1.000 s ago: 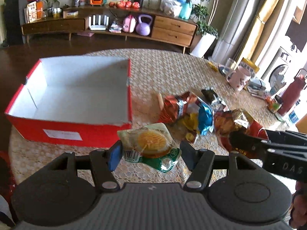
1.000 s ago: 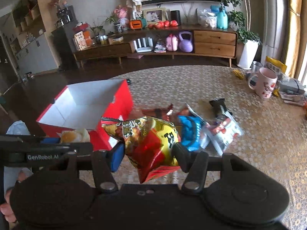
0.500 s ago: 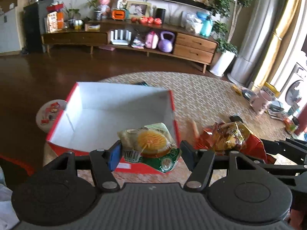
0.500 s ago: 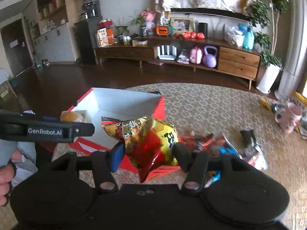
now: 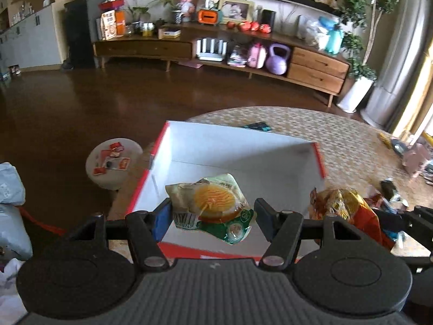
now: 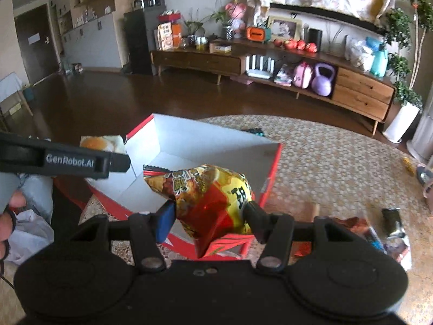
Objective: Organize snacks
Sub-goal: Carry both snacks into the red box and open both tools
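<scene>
My left gripper (image 5: pixel 212 211) is shut on a green and white pastry packet (image 5: pixel 211 208) and holds it over the near edge of the open red box (image 5: pixel 320 159) with its white inside. My right gripper (image 6: pixel 208 216) is shut on a red and yellow chip bag (image 6: pixel 208 197), held above the box's (image 6: pixel 270 173) near right corner. The chip bag shows at the right in the left wrist view (image 5: pixel 343 205). The left gripper and its packet (image 6: pixel 100 142) show at the left in the right wrist view.
The box stands on a round table with a patterned cloth (image 6: pixel 338 157). More snack packets (image 6: pixel 389 227) lie on the table right of the box. A pink mug (image 5: pixel 416 159) stands at far right. A small round stool (image 5: pixel 113 162) stands on the floor left of the table.
Both grippers have risen and moved left and forward with their snacks, from beside the snack pile to above the box. The jaws have stayed shut on the packets.
</scene>
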Motion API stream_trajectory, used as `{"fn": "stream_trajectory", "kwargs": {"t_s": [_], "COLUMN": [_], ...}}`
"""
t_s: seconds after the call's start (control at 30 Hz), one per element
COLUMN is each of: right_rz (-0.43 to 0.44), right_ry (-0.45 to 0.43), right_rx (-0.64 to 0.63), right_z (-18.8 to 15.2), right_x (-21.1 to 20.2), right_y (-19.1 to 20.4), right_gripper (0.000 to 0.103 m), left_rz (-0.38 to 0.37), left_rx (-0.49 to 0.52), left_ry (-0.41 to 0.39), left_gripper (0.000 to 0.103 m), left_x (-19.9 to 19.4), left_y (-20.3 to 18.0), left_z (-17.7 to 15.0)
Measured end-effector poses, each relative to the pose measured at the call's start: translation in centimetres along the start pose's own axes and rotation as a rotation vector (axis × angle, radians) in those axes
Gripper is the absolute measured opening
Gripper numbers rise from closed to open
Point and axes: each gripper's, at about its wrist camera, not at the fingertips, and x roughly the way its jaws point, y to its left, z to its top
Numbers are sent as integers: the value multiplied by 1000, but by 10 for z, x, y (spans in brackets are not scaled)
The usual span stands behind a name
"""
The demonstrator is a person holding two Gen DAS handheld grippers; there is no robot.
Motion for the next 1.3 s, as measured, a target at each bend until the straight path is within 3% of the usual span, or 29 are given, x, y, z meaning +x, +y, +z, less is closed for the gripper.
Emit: {"fn": "stream_trajectory", "kwargs": {"t_s": [0.5,0.93,1.1,1.3], "right_rz": [5,24,26,29], "right_ry": [113,207,205,204], "right_rx": [-59,-73,-75,-74], "right_z": [14,5,6,4], "right_x": [83,116,116,115], "right_y": [23,30,31,32], "right_gripper": [56,53,55,68], "left_rz": [46,52,53,59], "left_rx": [52,73,95,112], "left_ry": [125,270,294,299], "left_gripper": [65,66,69,70], "left_x": [85,133,141,143], "left_y": [18,20,20,16], "left_z": [16,11,9,9]}}
